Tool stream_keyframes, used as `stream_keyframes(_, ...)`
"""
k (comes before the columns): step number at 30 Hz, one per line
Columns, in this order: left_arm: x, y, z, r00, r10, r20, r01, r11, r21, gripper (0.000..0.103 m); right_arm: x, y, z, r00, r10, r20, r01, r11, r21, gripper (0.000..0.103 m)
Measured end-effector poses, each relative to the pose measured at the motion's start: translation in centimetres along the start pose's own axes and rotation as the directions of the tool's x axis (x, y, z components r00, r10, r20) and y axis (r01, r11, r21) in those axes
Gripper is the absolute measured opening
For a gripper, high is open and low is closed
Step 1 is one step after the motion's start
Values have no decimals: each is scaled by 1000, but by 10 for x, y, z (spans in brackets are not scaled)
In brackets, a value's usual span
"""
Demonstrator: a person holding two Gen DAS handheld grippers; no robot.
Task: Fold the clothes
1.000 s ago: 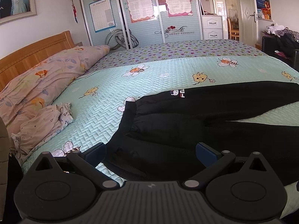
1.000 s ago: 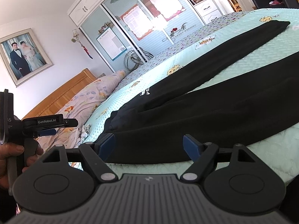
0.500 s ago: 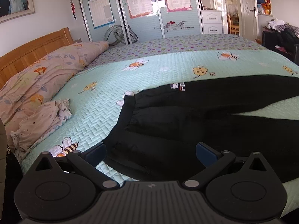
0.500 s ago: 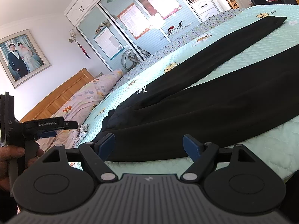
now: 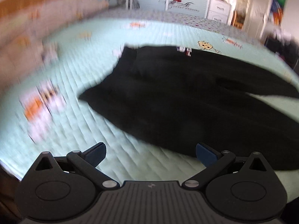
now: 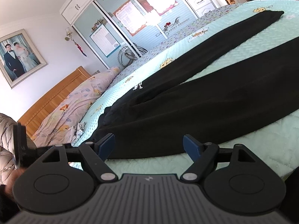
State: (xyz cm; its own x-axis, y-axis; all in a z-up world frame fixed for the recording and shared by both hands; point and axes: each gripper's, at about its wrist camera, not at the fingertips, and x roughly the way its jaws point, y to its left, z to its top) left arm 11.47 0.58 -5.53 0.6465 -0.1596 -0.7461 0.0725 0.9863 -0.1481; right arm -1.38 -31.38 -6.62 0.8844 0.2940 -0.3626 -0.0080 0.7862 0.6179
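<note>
Since a second ago: your left gripper (image 5: 150, 154) has dropped and tipped down toward the bed; its view is smeared with blur, and the waistband corner that sat right at its fingers now lies farther up the frame. Your right gripper (image 6: 149, 145) has not shifted.
Left claw: released, blue pads spread wide, nothing between them. Only bare quilt lies under the gap; the right pad (image 5: 205, 154) sits at the near hem of the black cloth, and the blur hides whether it touches.
Right claw: released too, spread wide and holding nothing. The trousers' near edge runs just beyond both pads (image 6: 107, 144), apparently apart from them.
Trousers (image 6: 205, 100): black, spread flat on the bed, waistband toward 9 o'clock in the right view, two legs fanning out toward 2 and 3 o'clock with a wedge of quilt between them. A small white logo (image 6: 138, 87) sits on the far leg near the waist. No fold made yet.
Bed (image 6: 252, 145): pale green quilt with bee prints; a floral duvet (image 6: 78, 108) is heaped at 9 o'clock against the wooden headboard (image 6: 54, 100).
Your left hand: at 8 o'clock in the right view, the left device is half hidden behind the right gripper, a padded sleeve (image 6: 5, 130) beside it.
Wardrobe (image 6: 130, 24): sliding doors shut, contents unseen.
</note>
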Motion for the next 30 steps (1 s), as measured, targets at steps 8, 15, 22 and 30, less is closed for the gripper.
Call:
stream_keyframes(8, 33, 66, -18, 942, -335, 25, 315, 857, -408, 102, 6, -2, -2, 1000, -13, -20, 13, 1000, -2, 81)
stream_keyframes(15, 50, 77, -3, 918, -398, -2, 337, 779, -529, 102, 11, -4, -3, 999, -15, -40, 15, 1000, -1, 81)
stream_keyframes(22, 65, 85, 13, 903, -430, 14, 347, 710, -612, 102, 4, -14, 3, 1000, -22, -19, 23, 999, 35, 81)
stream_keyframes(30, 73, 103, 26, 908, -418, 36, 338, 678, -652, 100, -35, -92, 26, 993, -51, 103, 1, 902, 432, 81)
